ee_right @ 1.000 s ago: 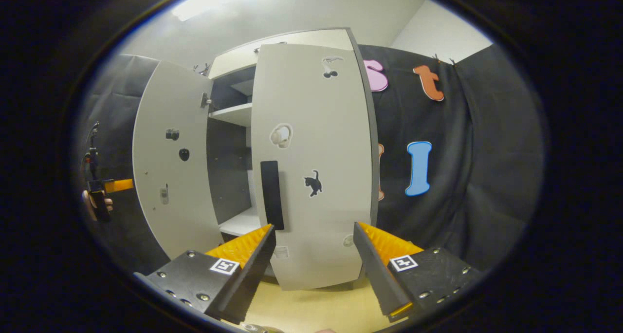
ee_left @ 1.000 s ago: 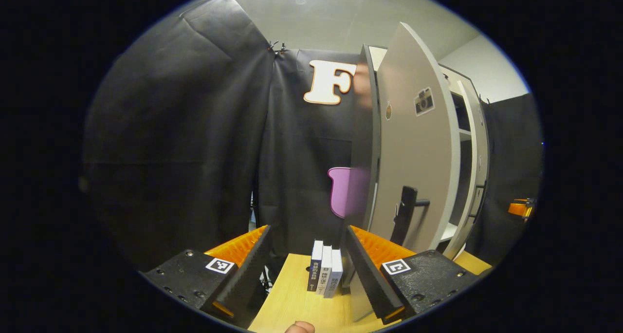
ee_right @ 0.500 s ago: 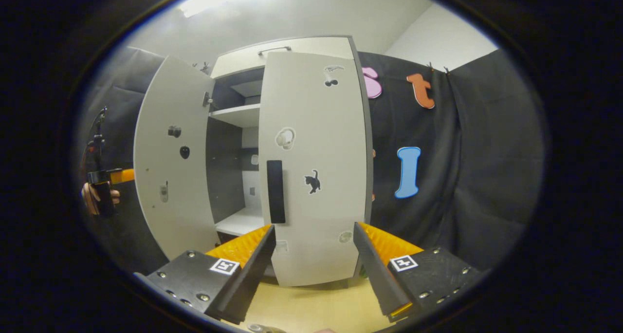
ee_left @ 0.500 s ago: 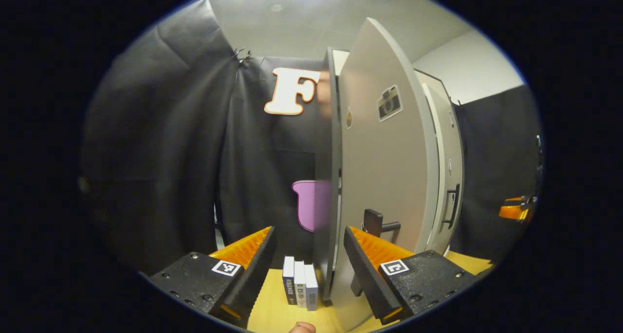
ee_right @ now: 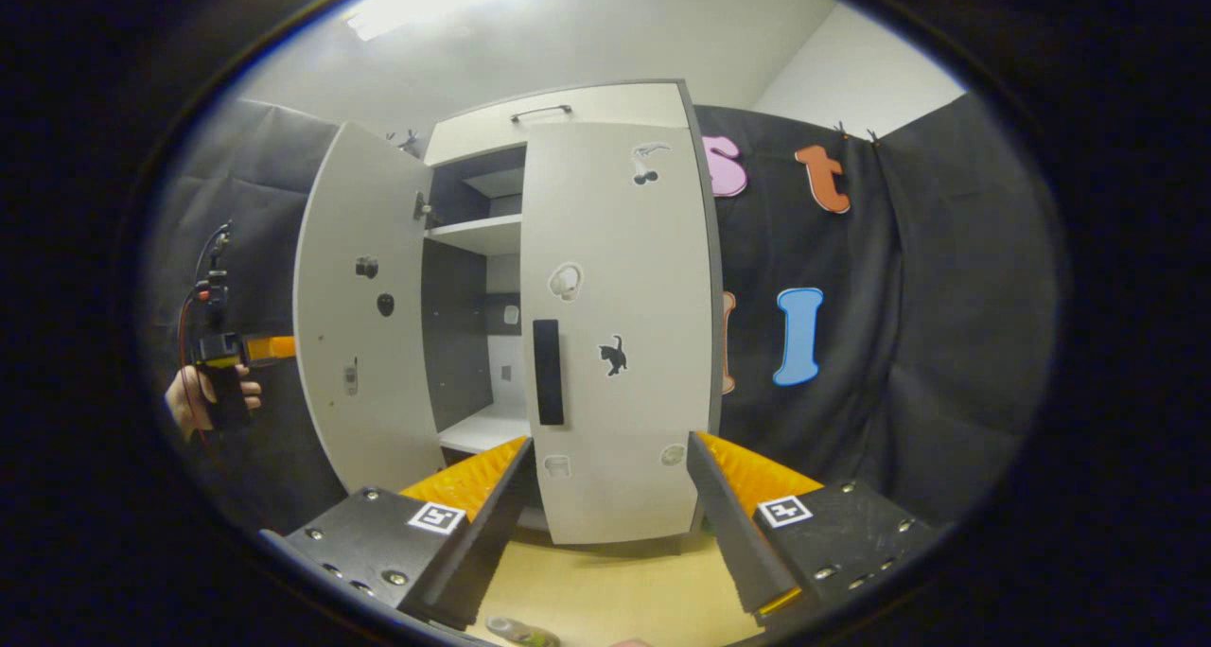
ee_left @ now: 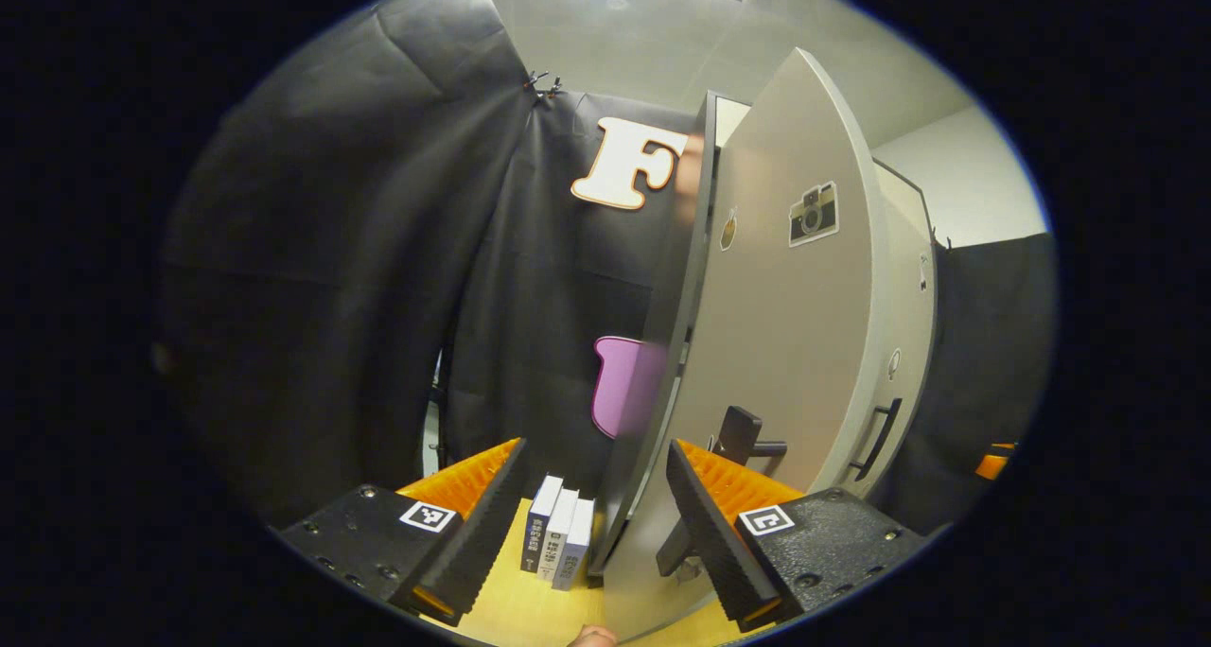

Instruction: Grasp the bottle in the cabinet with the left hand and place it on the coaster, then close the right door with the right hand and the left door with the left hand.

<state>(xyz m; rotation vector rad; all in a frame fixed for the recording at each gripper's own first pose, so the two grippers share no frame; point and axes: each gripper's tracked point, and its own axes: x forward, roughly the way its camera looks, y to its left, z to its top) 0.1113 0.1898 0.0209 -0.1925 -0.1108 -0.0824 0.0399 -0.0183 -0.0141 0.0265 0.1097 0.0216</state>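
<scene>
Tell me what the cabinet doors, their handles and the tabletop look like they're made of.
Right door and left door: probably laminated board, smooth matte off-white faces with a darker grey edge band. Right door's handle: flat black bar, matte, plastic or coated metal, cannot tell which. Tabletop: light wood-look surface with faint grain, likely laminate or veneer.

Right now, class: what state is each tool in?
Left tool: open, holding nothing, beside the left door.
Right tool: open, holding nothing, facing the right door.
</scene>
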